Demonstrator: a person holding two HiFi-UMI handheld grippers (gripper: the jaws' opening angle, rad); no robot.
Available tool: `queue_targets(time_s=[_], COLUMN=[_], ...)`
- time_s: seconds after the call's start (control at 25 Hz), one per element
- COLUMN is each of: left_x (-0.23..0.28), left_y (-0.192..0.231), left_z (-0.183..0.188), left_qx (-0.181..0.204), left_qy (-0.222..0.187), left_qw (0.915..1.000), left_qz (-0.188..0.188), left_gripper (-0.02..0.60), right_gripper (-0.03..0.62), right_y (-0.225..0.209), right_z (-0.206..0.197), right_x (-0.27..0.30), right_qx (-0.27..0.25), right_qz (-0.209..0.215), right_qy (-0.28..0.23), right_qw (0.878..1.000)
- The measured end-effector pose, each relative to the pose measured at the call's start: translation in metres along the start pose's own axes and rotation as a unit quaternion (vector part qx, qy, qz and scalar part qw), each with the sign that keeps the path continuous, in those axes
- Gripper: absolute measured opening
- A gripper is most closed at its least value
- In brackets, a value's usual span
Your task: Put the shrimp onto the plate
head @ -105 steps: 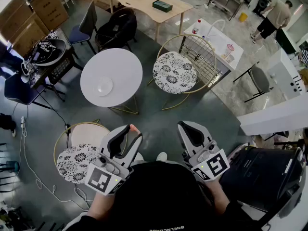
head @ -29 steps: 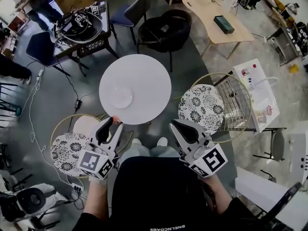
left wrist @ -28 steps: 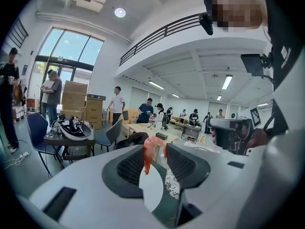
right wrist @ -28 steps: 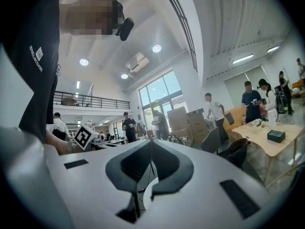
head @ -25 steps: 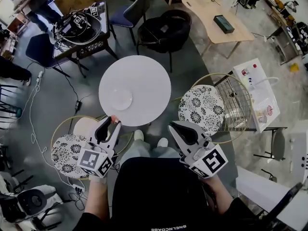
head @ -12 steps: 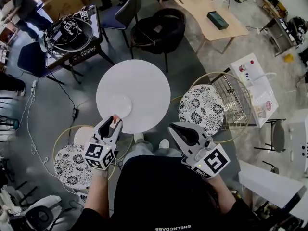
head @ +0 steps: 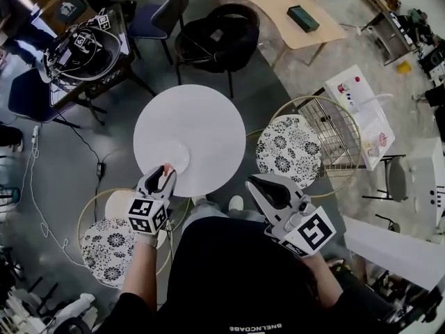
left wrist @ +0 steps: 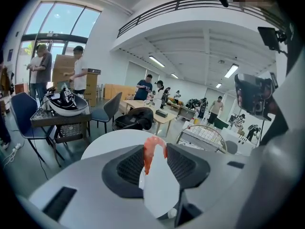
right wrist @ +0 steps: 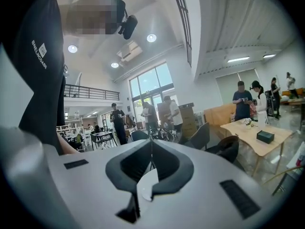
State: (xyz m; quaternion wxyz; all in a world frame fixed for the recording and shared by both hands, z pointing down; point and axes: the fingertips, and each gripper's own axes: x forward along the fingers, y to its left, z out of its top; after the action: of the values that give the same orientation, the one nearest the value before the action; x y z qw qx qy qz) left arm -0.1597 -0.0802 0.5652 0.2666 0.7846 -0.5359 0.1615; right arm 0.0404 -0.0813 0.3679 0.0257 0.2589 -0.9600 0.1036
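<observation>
A pink-orange shrimp (left wrist: pixel 153 150) is pinched between the dark pads of my left gripper (head: pixel 165 172), which is shut on it. In the head view the shrimp (head: pixel 167 166) shows at the jaw tips, just over the near rim of a white plate (head: pixel 172 153). The plate lies on the near-left part of a round white table (head: pixel 198 120). My right gripper (head: pixel 260 184) hovers to the right of the table's near edge, over the floor. Its jaws are shut with nothing between them, and their tips meet in the right gripper view (right wrist: pixel 151 145).
A patterned round chair (head: pixel 287 152) with a wire back stands right of the table, and another (head: pixel 111 245) sits below my left hand. A black chair (head: pixel 219 39), a wooden table (head: pixel 281 9) and a cart with cables (head: pixel 80 47) stand beyond. Several people stand far off.
My left gripper has moved forward and down with the shrimp, from over the floor to the plate's near rim. The right gripper has shifted only slightly.
</observation>
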Motion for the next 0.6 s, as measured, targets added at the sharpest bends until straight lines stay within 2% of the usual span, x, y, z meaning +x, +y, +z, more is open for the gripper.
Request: queue_targets(time_s=[0.36,0.6], left_x=[0.042,0.069], left_y=[0.043,0.056], left_z=[-0.039,-0.063], left_qx=[0.000,-0.002], left_qy=[0.060,0.091], left_qw=[0.9979,0.9951], left_qz=[-0.022,-0.038], left_gripper=[0.152,0.152], right_gripper=[0.017,0.017], right_y=[-0.002,-0.006], right_z=[-0.009,-0.012], right_x=[0.025,0.034], right_qx=[0.003,0.000], right_qz=[-0.039,-0.065], right_qy=[0.024,0.039], right_qw=[0.999,0.997])
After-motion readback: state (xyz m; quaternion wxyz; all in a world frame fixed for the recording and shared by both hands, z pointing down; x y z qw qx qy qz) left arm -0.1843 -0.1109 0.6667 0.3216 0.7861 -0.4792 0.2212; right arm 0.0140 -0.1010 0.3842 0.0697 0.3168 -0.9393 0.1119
